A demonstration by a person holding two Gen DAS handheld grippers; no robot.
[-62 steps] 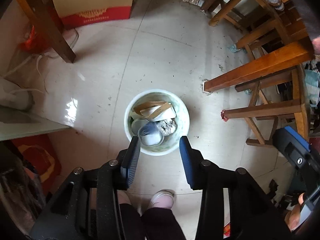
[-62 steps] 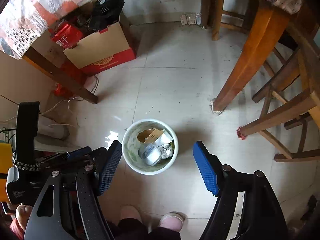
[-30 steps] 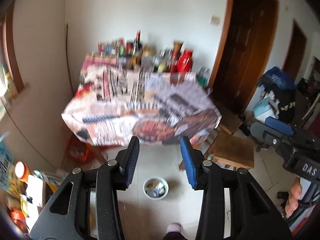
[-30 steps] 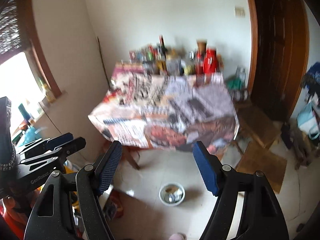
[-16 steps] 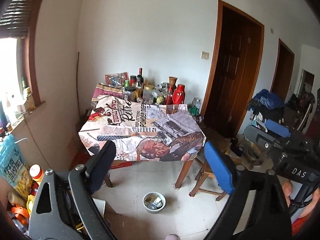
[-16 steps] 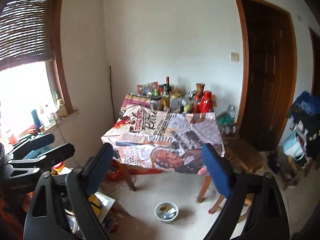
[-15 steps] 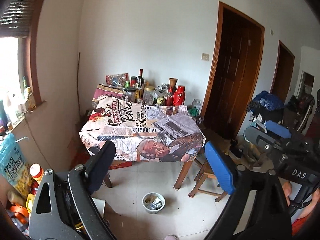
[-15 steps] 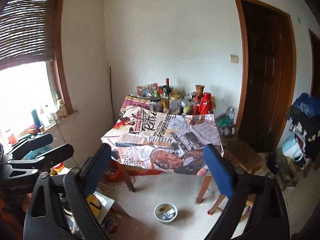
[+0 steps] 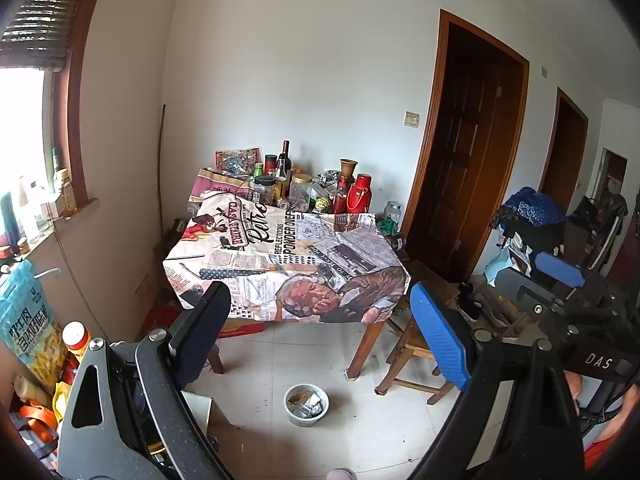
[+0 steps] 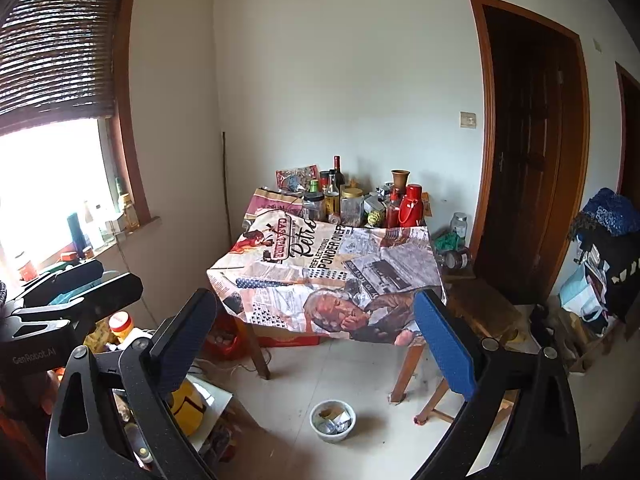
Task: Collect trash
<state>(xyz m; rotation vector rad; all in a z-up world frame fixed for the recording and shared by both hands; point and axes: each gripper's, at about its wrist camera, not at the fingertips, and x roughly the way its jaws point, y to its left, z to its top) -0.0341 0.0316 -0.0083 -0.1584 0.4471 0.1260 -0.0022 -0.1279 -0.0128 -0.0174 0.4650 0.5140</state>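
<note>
Readable on the printed tablecloth (image 9: 280,264): "CASA FRAIRE", "Retro", "REFLECTIONS", "PONDER OVER"; smaller newsprint there too fine to read. "DAS" in white on the dark body of the right gripper (image 10: 316,344) where it juts in at the right edge of the left wrist view, "GenRobot.AI" on the left gripper (image 9: 320,340) at the left edge of the right wrist view. Chinese characters on a blue and yellow bag (image 9: 24,328) at far left, not legible. Labels on the bottles and jars (image 9: 296,184) crowded along the table's far edge too small to make out.

Both pairs of fingers spread wide after just opening, nothing between the pads, only floor and table beyond them.

Trash bin (image 9: 306,399), a pale round tub, on the tiled floor (image 9: 280,360) just in front of the table's near right leg, beside a wooden chair (image 9: 412,360); scraps of paper and something silvery inside, details unclear. Bottom corners of both views cut off by the gripper bodies; clutter at lower left half hidden behind the left fingers. A fingertip or toe barely showing at the bottom edge, cannot tell which
</note>
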